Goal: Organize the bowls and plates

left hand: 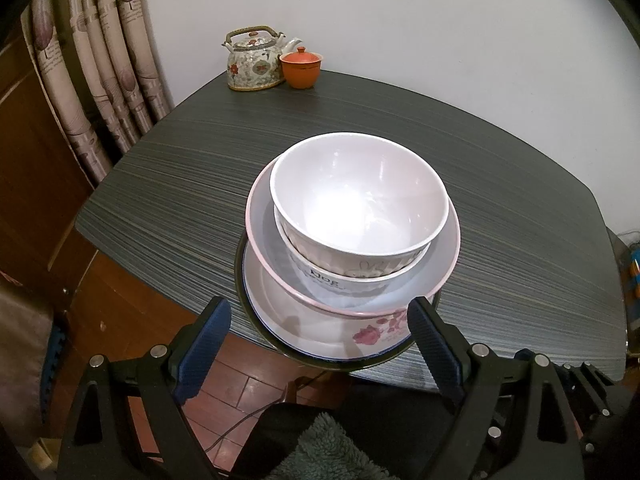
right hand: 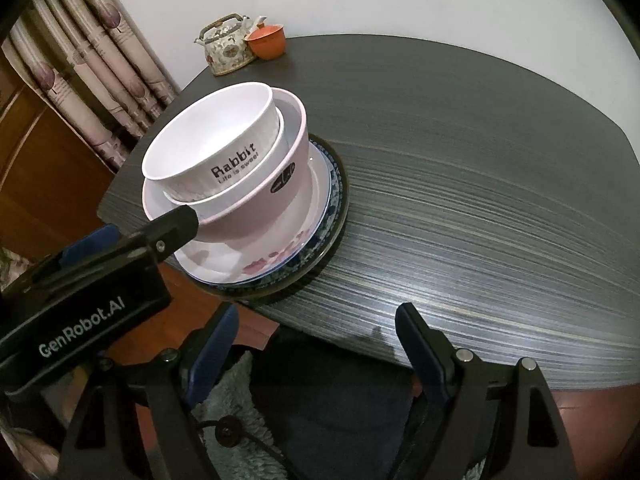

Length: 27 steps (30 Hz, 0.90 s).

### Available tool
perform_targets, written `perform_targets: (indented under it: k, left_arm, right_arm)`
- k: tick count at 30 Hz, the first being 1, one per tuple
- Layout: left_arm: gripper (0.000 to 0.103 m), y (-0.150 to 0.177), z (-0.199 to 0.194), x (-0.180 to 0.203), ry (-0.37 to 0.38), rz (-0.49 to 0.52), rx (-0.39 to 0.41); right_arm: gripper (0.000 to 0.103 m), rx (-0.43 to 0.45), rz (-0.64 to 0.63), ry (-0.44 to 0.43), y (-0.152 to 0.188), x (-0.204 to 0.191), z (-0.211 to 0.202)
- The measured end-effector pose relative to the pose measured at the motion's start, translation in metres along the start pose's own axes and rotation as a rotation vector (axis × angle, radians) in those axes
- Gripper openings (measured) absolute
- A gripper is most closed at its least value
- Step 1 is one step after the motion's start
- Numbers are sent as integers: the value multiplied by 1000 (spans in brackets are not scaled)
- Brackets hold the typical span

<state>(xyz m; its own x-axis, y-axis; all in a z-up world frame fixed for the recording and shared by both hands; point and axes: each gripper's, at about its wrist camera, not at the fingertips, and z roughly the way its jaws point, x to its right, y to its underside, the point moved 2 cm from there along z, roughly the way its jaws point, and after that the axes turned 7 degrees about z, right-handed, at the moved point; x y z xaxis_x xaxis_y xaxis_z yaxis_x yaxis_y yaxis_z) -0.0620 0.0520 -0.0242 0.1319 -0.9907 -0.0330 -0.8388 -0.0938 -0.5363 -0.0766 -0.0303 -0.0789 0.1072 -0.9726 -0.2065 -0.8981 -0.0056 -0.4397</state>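
Left gripper (left hand: 320, 332) hangs at the near table edge with its black, blue-padded jaws spread wide, nothing clamped; the stack's front rim sits between the tips, and the right tip is just at the plate's rim, contact unclear. Right gripper (right hand: 316, 332) stands well to the side of the stack, jaws also wide apart and empty, over the table's near edge.

Now the stack itself, near the front-left edge of the dark, grey-streaked wooden table (left hand: 500, 200): on top, a white ribbed bowl printed "Rabbit" (right hand: 208, 152), nested in a second white bowl with a rabbit drawing (left hand: 360, 276). Both sit inside a wider pale pink-rimmed bowl (left hand: 448, 248). Under that, a white plate with pink roses (left hand: 360, 334), then a blue-patterned plate (right hand: 334, 200) peeking out, and at the bottom a dark round plate (right hand: 296, 286) on the tabletop.

Far corner: a floral ceramic teapot with a looped handle (left hand: 252, 62), and touching or just beside it, an orange lidded cup (left hand: 301, 67). Patterned curtains (left hand: 100, 80) hang at the left.
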Motion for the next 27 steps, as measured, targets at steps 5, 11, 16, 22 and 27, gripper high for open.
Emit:
perform_targets:
  k: [5, 11, 16, 22, 27]
  left_arm:
    - [88, -1, 1, -1, 8, 7, 0]
    - [88, -1, 2, -1, 10, 9, 1]
    - [88, -1, 3, -2, 10, 11, 2]
    - [88, -1, 3, -1, 8, 7, 0]
    - [88, -1, 4, -2, 14, 7, -3]
  right_arm:
    - [83, -2, 0, -3, 0, -1, 1]
    - [83, -12, 14, -4, 2, 1, 2]
    - [83, -15, 15, -2, 3, 1, 2]
    - [83, -21, 9, 3, 5, -1, 4]
    - [83, -27, 18, 5, 6, 0, 6]
